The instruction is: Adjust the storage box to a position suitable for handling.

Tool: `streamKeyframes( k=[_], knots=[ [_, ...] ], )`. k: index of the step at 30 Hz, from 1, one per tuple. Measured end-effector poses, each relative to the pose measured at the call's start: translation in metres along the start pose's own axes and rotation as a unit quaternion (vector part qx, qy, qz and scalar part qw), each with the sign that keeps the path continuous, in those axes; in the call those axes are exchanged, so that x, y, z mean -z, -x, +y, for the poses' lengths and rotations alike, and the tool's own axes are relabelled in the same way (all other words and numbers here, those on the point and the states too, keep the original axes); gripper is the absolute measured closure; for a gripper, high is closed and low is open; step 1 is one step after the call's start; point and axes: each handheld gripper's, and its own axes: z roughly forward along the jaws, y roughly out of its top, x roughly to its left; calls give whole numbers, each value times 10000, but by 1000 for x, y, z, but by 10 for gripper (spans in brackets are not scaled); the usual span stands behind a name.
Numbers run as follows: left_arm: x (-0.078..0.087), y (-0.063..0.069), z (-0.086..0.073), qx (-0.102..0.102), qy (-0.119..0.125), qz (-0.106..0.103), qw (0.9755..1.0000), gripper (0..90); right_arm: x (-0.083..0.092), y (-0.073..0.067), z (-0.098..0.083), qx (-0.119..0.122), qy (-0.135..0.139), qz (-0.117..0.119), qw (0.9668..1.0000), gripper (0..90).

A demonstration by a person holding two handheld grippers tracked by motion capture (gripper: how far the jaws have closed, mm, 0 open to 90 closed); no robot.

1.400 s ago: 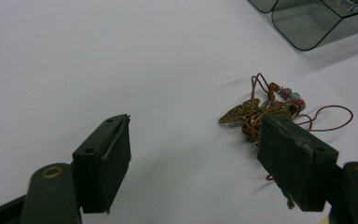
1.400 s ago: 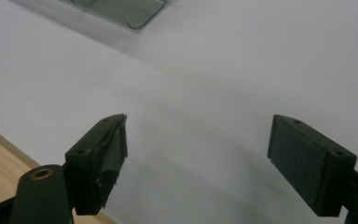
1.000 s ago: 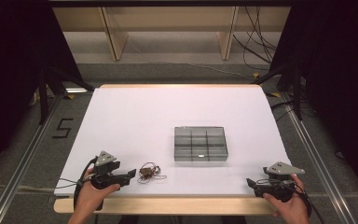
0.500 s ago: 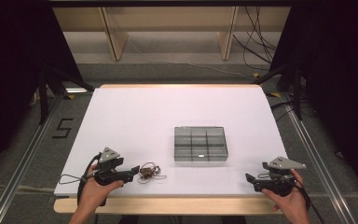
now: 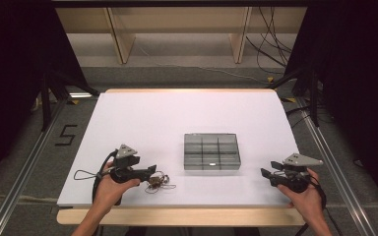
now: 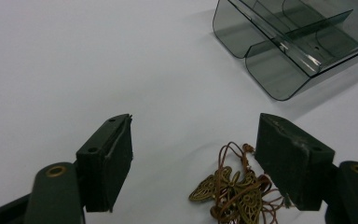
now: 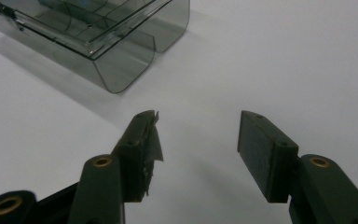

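A brass butterfly pendant on a tangled brown cord [image 5: 156, 182] [image 6: 233, 189] lies on the white table [image 5: 177, 118] near its front edge. My left gripper [image 5: 152, 170] [image 6: 193, 154] hovers over it, open, with the pendant on the table between the jaws, close to the right one and not pressed. A smoky clear box with several compartments [image 5: 211, 151] [image 6: 293, 42] [image 7: 98, 32] stands right of the pendant. My right gripper [image 5: 266, 173] [image 7: 198, 140] is at the front right, pointing toward the box. Its jaws have just been closing, are still apart, and have nothing between them.
The person's hands come in over the wooden front edge [image 5: 177, 216]. Wooden shelf legs [image 5: 120, 39] and cables [image 5: 270, 44] are on the floor behind the table. Metal rails [image 5: 24, 167] run along both sides.
Both hands have moved away from the table's front edge. The left gripper has come closer to the pendant, and the right one closer to the box.
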Motion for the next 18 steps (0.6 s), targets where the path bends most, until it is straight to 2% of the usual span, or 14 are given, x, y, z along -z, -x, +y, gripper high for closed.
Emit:
streamKeyframes(
  k=[1,3,4,7,8,9,10,11,12,13,14,16,17,18],
  knots=[
    [-2,1,2,51,15,-41,10000,280,-1,2,1,57,70,-25,10000,518],
    [-5,1,6,-61,-87,-6,9999,303,-3,5,4,102,101,0,9999,551],
    [-6,0,9,-85,-107,-78,9999,318,-5,6,5,158,130,-6,9998,569],
    [-13,-2,17,-49,-30,-65,10000,355,-8,6,9,144,132,-3,9998,599],
    [-18,-3,20,-136,-55,-52,9999,435,-12,7,15,201,92,-27,9998,654],
    [-20,-4,22,-152,-91,-82,9998,455,-12,4,16,40,12,-80,10000,668],
    [-25,-2,24,-136,-39,-119,9998,483,-15,6,18,124,73,-85,9999,686],
    [-28,-3,25,-230,-60,-159,9996,530,-18,9,21,246,63,-47,9997,709],
    [-31,-2,27,-259,-43,-187,9995,570,-21,10,23,250,62,-62,9996,727],
    [-34,-2,28,-258,3,-174,9995,610,-22,9,24,235,60,-89,9997,741],
    [-39,-4,29,-268,-33,-287,9992,638,-23,8,25,192,2,-76,9998,754],
    [-43,-6,31,-269,-92,-305,9991,712,-28,8,29,283,48,18,9996,785],
    [-44,-6,32,-268,-111,-341,9990,733,-27,5,30,211,4,-16,9998,794],
    [-44,-6,32,-268,-111,-341,9990,749,-28,5,31,287,32,13,9996,803]
  ],
)
